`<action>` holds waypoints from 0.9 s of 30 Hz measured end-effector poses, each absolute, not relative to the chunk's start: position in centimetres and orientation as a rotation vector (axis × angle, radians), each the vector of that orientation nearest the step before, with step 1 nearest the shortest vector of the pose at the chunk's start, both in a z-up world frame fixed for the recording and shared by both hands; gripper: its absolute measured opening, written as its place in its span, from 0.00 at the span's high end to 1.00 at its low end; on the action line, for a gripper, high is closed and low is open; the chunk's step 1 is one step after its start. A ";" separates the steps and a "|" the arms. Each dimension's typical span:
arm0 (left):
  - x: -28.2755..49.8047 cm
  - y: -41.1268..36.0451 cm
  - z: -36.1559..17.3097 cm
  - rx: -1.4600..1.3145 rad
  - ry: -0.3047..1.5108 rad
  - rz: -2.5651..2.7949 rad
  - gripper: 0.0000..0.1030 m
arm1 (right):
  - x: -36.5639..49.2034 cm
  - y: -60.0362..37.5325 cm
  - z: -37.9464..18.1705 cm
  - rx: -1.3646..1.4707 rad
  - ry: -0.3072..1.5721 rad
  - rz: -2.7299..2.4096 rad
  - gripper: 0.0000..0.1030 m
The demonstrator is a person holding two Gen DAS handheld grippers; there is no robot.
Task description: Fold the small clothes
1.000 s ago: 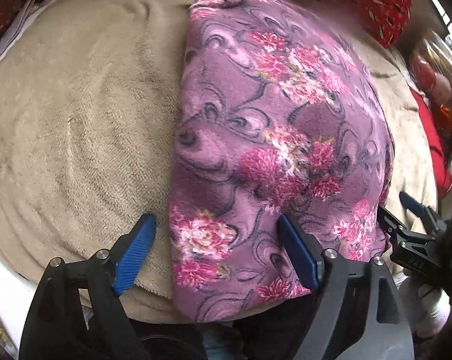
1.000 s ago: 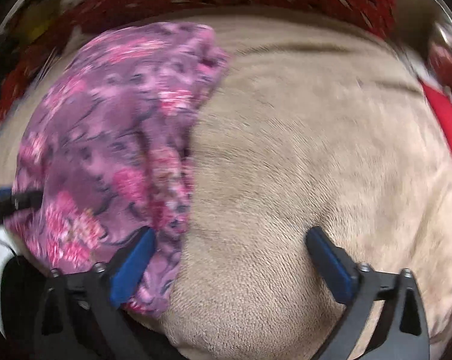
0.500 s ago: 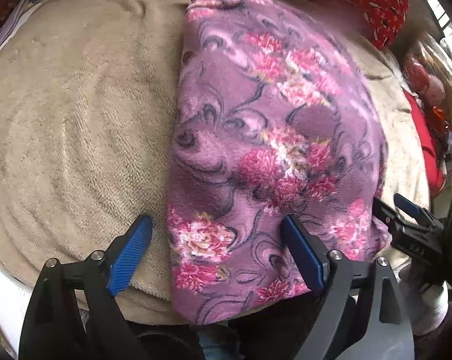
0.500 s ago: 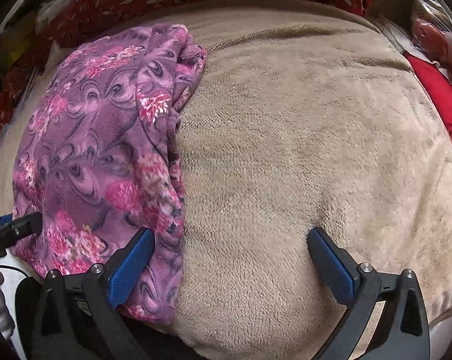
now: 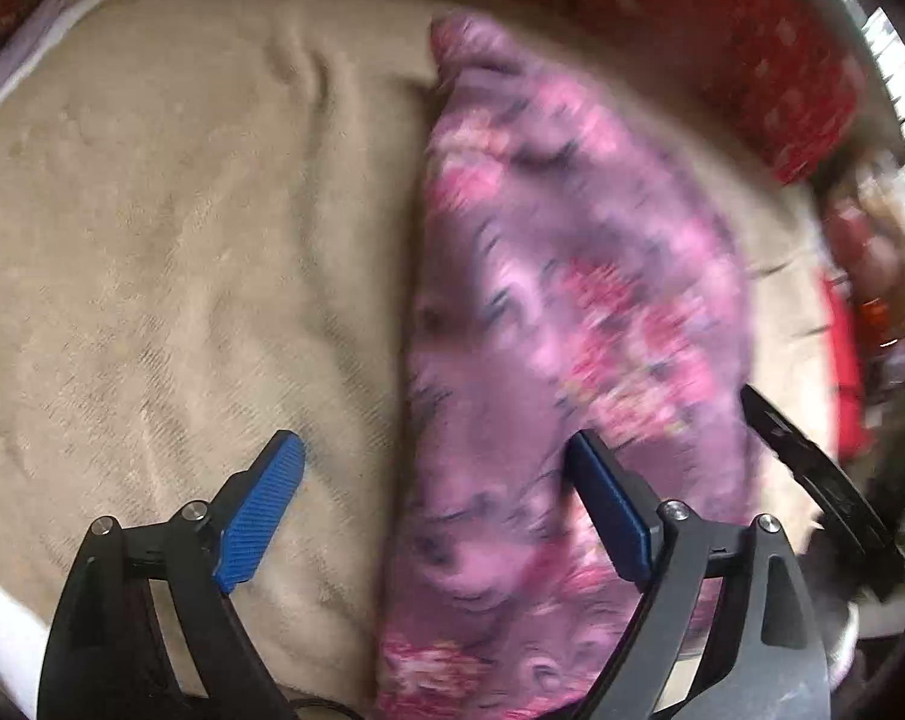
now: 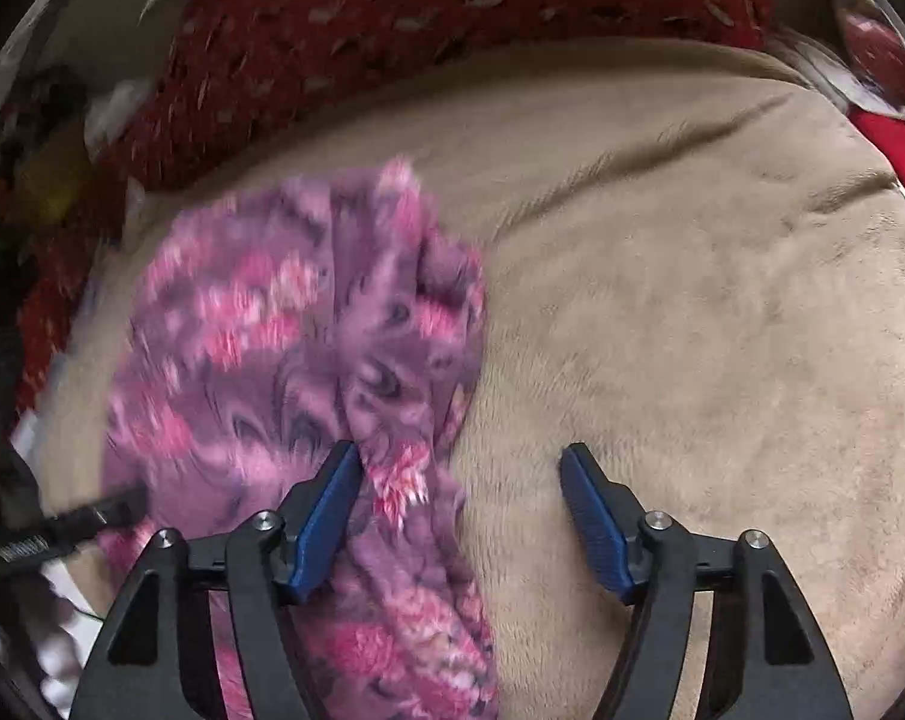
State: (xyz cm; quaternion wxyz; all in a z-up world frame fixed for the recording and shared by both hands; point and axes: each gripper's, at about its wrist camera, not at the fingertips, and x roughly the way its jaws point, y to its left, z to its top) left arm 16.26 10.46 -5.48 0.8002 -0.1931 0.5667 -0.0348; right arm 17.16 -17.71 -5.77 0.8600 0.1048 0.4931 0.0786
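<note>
A purple fleece garment with pink flowers (image 5: 560, 324) lies lengthwise on a beige plush blanket (image 5: 170, 276); it also shows in the right wrist view (image 6: 308, 360), bunched and blurred. My left gripper (image 5: 434, 498) is open, its jaws straddling the garment's left edge near its close end. My right gripper (image 6: 461, 504) is open but narrower, its jaws straddling the garment's right edge, with the left pad (image 6: 326, 522) against the cloth. The right gripper's finger shows at the right of the left wrist view (image 5: 812, 468).
A red patterned bedspread (image 6: 452, 18) runs along the far side of the blanket (image 6: 722, 330). Red cloth and cluttered items (image 5: 860, 312) sit at the right edge. The blanket's near edge drops off below the grippers.
Both grippers have moved in over the garment's near end. The right gripper's jaws have narrowed and shifted left onto the cloth's edge. The garment looks more bunched and blurred.
</note>
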 end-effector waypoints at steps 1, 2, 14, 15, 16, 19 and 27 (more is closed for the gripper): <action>16.8 10.8 -4.6 -0.437 1.185 -0.098 0.12 | 17.5 -17.7 -4.7 0.229 1.008 0.168 0.33; 17.3 10.9 -4.0 -0.443 1.165 -0.097 0.12 | 17.9 -17.7 -3.6 0.232 0.963 0.177 0.32; 24.1 9.9 -5.9 -0.441 1.227 -0.019 0.07 | 24.9 -15.5 -5.0 0.088 1.043 0.117 0.17; 23.0 10.0 -5.1 -0.428 1.211 -0.034 0.07 | 24.3 -16.0 -4.1 0.094 1.041 0.141 0.21; 22.1 10.1 -4.6 -0.420 1.196 -0.056 0.07 | 23.2 -16.3 -3.1 0.085 1.024 0.172 0.18; 18.7 9.8 -3.9 -0.383 1.155 -0.067 0.07 | 19.5 -16.3 -1.8 0.051 1.020 0.270 0.16; 13.2 7.8 -4.7 -0.267 1.174 0.003 0.07 | 13.3 -15.5 -3.8 -0.077 1.071 0.137 0.08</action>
